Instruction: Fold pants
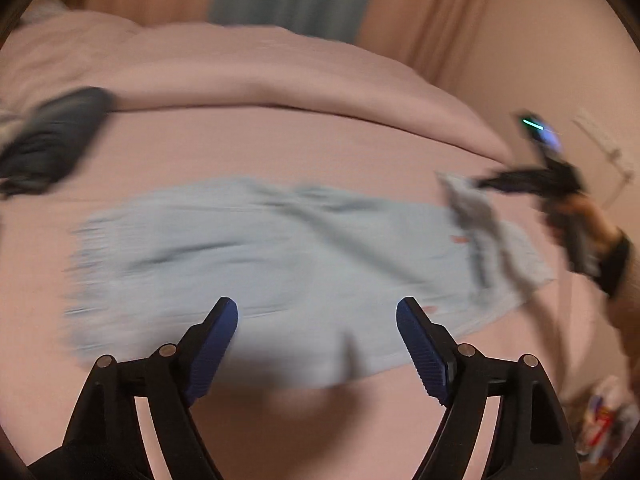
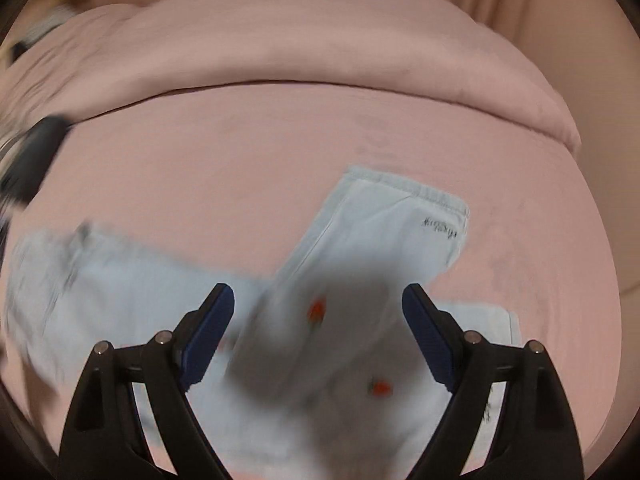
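While both claws gape, pale pants (image 1: 260,248) cover the bed (image 1: 280,140).

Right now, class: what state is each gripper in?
Left gripper: open, holding nothing, above the pants.
Right gripper: open, holding nothing, pants below.

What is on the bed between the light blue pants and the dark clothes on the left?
Nothing: in the left wrist view, only bare pink bedsheet lies between the light blue denim pants and the dark bundle of clothes.
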`<state>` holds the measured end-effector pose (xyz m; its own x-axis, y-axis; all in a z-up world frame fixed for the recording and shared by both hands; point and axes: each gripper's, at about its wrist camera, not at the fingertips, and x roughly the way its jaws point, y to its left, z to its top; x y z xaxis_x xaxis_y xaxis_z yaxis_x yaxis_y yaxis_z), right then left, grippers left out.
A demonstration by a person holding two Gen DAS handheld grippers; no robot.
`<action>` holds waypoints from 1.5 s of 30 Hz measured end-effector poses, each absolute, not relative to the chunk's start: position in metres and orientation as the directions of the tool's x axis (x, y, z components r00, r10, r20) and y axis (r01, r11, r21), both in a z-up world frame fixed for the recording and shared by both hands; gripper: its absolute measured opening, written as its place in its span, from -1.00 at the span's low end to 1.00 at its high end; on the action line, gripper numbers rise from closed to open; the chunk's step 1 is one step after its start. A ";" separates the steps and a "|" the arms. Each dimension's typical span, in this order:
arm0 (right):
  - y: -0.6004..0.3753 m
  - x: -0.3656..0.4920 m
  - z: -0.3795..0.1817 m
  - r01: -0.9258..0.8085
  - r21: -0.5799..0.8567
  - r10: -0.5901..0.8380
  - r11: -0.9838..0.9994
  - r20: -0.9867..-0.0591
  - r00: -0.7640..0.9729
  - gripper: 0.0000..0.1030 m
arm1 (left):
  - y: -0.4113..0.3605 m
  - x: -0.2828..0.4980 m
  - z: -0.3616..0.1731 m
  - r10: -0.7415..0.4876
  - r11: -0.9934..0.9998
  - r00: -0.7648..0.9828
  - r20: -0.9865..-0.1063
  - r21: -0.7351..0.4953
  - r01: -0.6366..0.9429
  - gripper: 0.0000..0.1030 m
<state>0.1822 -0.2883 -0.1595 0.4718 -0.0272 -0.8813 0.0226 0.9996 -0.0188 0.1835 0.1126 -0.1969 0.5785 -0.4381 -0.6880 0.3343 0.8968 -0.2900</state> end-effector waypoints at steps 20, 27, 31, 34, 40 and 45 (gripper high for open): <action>-0.341 0.268 -0.215 0.197 0.143 0.074 0.970 -0.944 0.321 -0.92 | -0.114 0.204 -0.209 -0.558 0.696 0.297 -0.775 -0.242 0.677 -0.80; -0.373 0.243 -0.170 0.198 0.429 0.280 0.881 -0.813 0.510 -0.93 | -0.118 0.171 -0.161 -0.546 0.736 0.431 -0.718 -0.165 0.657 -0.89; -0.397 0.198 -0.113 0.099 0.603 0.382 0.791 -0.614 0.690 -0.93 | -0.125 0.145 -0.124 -0.534 0.739 0.496 -0.684 -0.093 0.667 -0.89; -0.417 0.140 -0.103 0.118 0.643 0.356 0.756 -0.556 0.751 -0.92 | -0.138 0.126 -0.120 -0.528 0.719 0.479 -0.701 -0.069 0.692 -0.89; -0.461 0.068 -0.163 0.282 0.596 0.258 0.752 -0.659 0.706 -0.90 | -0.172 0.080 -0.141 -0.440 0.683 0.435 -0.786 0.022 0.730 -0.89; -0.471 0.025 -0.226 0.368 0.630 0.289 0.684 -0.697 0.656 -0.84 | -0.167 0.060 -0.147 -0.418 0.683 0.443 -0.793 0.047 0.729 -0.88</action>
